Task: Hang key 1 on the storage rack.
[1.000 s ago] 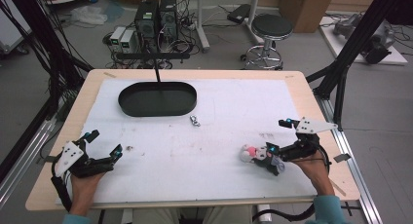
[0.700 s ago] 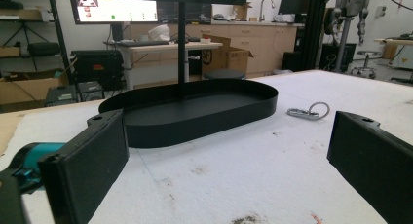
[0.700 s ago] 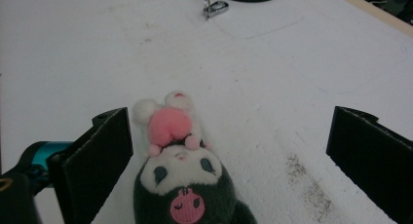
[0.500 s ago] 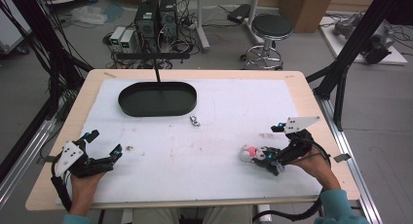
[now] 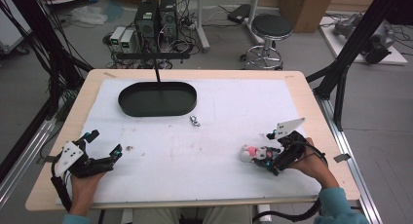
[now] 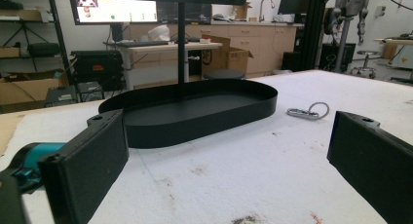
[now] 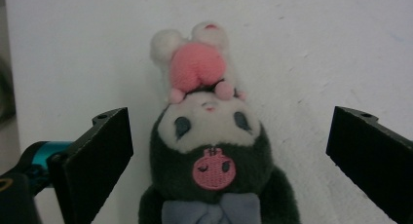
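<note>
A small plush toy (image 7: 209, 151) with a dark body, white face and pink-and-white top lies on the white mat (image 5: 219, 151) at the right (image 5: 249, 153). My right gripper (image 5: 265, 155) is open at the toy, its two black jaws (image 7: 236, 131) standing wide on either side of it and not touching it. My left gripper (image 5: 104, 142) rests open near the front left of the table, nothing between its jaws (image 6: 224, 141). It faces a black oval tray (image 6: 195, 112) at the back left (image 5: 157, 98).
A small metal clip (image 5: 195, 121) lies on the mat just right of the tray (image 6: 308, 111). A black post with a crossbar (image 5: 156, 56) rises from the tray. A dark speck (image 5: 129, 147) lies near the left gripper. A stool and computers stand beyond the table.
My right gripper has moved down and left, closing in around the plush toy. The left gripper has stayed in place.
</note>
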Motion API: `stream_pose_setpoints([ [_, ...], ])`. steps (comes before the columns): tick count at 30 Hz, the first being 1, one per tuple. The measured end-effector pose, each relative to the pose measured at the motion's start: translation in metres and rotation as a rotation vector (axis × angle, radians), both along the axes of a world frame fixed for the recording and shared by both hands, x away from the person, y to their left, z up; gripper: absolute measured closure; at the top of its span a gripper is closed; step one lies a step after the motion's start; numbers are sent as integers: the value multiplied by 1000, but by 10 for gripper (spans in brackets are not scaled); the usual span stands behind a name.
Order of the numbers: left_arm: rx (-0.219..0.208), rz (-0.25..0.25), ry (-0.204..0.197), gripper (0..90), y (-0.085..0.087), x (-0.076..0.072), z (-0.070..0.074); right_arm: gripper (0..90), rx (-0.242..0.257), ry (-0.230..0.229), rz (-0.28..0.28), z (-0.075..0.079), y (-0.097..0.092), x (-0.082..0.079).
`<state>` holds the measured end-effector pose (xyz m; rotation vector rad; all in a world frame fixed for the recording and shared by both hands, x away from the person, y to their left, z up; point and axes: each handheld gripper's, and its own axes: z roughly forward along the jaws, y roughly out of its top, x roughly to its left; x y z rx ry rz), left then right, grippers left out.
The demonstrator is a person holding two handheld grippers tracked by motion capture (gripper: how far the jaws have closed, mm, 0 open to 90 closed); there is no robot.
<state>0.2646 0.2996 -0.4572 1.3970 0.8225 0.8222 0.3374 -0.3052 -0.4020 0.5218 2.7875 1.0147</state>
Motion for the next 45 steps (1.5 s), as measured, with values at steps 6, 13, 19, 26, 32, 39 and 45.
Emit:
stream_pose_setpoints([
  [6, 0, 1, -1, 18, 0, 0, 0, 25, -61, 53, 31, -7, 6, 0],
  [13, -1, 1, -1, 18, 0, 0, 0, 48, -92, 66, 41, -10, 9, 1],
  [19, 0, 0, -2, 18, 0, 0, 0, 159, -109, 82, 49, -12, 10, 3],
  [26, 0, 0, -2, 18, 0, 0, 0, 285, -133, 82, 50, -14, 9, 4],
  [32, 2, 2, -1, 18, 0, 0, 0, 359, -122, 82, 34, -13, 8, 3],
  [39, -1, 1, 4, 18, 0, 1, 0, 374, -113, 89, 40, -13, 7, 5],
  [45, 8, -5, 20, 18, -1, 2, 1, 374, -95, 83, 45, -12, 8, 6],
])
